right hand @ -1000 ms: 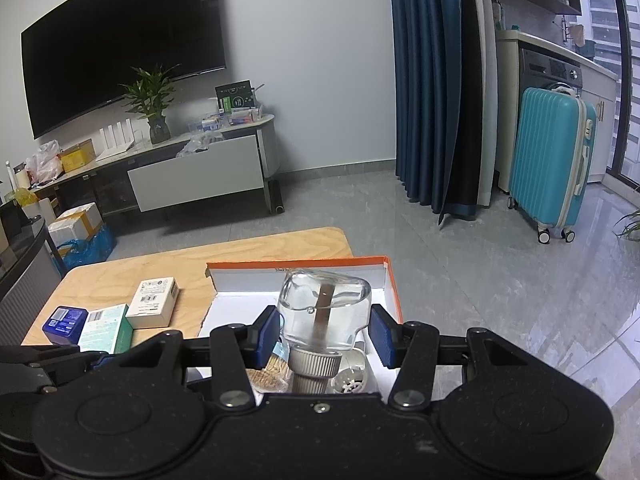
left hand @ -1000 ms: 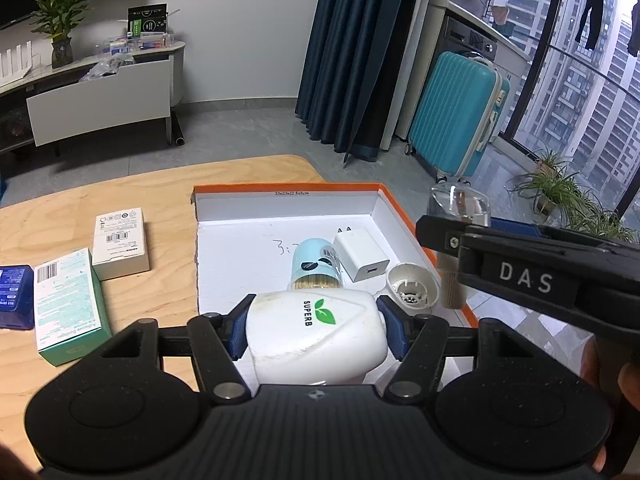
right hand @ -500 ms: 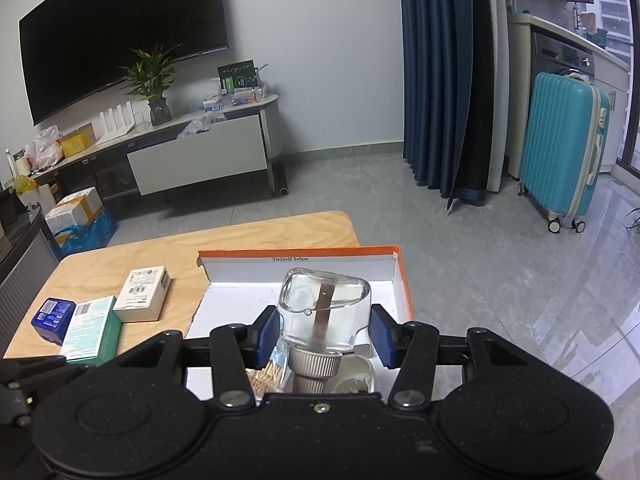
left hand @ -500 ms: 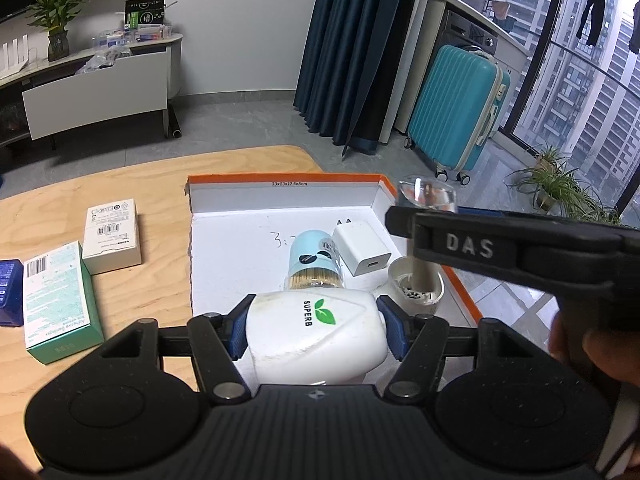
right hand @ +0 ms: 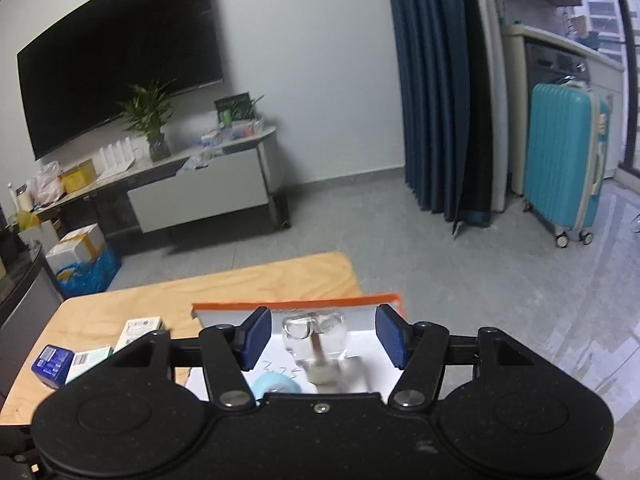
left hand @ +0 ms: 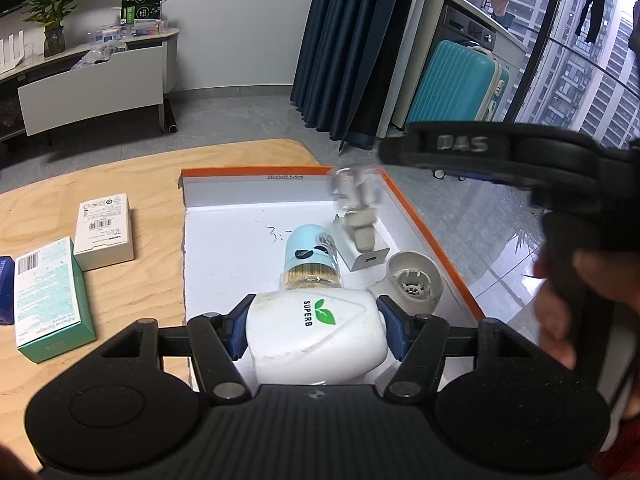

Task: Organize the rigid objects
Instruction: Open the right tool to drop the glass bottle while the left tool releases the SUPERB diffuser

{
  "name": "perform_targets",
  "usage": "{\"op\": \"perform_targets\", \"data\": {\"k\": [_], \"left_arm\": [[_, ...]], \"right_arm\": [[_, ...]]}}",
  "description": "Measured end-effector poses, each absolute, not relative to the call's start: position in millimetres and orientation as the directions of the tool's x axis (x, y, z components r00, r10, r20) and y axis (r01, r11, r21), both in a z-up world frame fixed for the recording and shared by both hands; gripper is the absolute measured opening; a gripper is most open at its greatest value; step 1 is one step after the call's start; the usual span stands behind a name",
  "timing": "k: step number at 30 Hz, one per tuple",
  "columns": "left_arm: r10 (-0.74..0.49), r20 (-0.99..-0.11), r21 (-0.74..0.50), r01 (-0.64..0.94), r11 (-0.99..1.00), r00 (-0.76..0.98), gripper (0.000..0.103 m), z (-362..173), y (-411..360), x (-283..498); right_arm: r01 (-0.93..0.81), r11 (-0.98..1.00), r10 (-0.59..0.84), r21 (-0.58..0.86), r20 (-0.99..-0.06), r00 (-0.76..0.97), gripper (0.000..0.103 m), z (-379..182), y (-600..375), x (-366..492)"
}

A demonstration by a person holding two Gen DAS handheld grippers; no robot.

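- Left wrist view: left tool [left hand: 316, 334] clamped by its blue pads on a white bottle [left hand: 316, 336] marked SUPERB with a green leaf, held over the near end of a shallow orange-rimmed box [left hand: 430, 236].
- Inside the box, on its white floor: a light blue-capped jar of toothpicks [left hand: 310, 260] lying on its side just beyond the white bottle, a white charger block [left hand: 366, 254] beside it, a round grey-white cap [left hand: 414, 280] lying open-side up near the right rim.
- Above the charger, blurred: a clear glass bottle [left hand: 354, 196] with a pale neck, neck pointing down, free of any pad, near the far right corner of the box.
- Right tool seen from the side as a black bar lettered DAS, with a hand [left hand: 560, 308] on its grip at the right edge.
- On the wooden table [left hand: 132, 168], left of the box: a white carton [left hand: 104, 232], a teal carton [left hand: 50, 300], and the edge of a blue box [left hand: 6, 288].
- Right wrist view: right tool [right hand: 324, 340] with jaws opening, blue pads standing clear on both sides of the glass bottle [right hand: 316, 338]; no contact visible.
- Same view: orange box rim [right hand: 296, 303] just beyond the pads, blue jar cap [right hand: 276, 386] low between them, the cartons at lower left.
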State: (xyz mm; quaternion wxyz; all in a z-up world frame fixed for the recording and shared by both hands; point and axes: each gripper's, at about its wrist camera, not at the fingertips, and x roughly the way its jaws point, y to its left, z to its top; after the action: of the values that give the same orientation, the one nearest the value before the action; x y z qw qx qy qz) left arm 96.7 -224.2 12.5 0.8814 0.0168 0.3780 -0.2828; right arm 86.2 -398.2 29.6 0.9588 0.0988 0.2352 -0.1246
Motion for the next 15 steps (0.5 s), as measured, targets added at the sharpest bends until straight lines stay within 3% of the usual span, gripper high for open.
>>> {"op": "perform_targets", "data": {"k": [12, 15], "left_arm": [[-0.546, -0.671, -0.245, 0.545, 0.802, 0.502, 0.062, 4.7, -245.6, 106.0], [-0.567, -0.656, -0.275, 0.541, 0.794, 0.498, 0.077, 8.6, -242.0, 104.4]], "right_arm": [[0.360, 0.921, -0.263, 0.146, -0.447, 0.855, 0.073, 40.3, -397.3, 26.3], [0.367, 0.920, -0.274, 0.139, -0.445, 0.853, 0.073, 42.2, -394.5, 18.9]]}}
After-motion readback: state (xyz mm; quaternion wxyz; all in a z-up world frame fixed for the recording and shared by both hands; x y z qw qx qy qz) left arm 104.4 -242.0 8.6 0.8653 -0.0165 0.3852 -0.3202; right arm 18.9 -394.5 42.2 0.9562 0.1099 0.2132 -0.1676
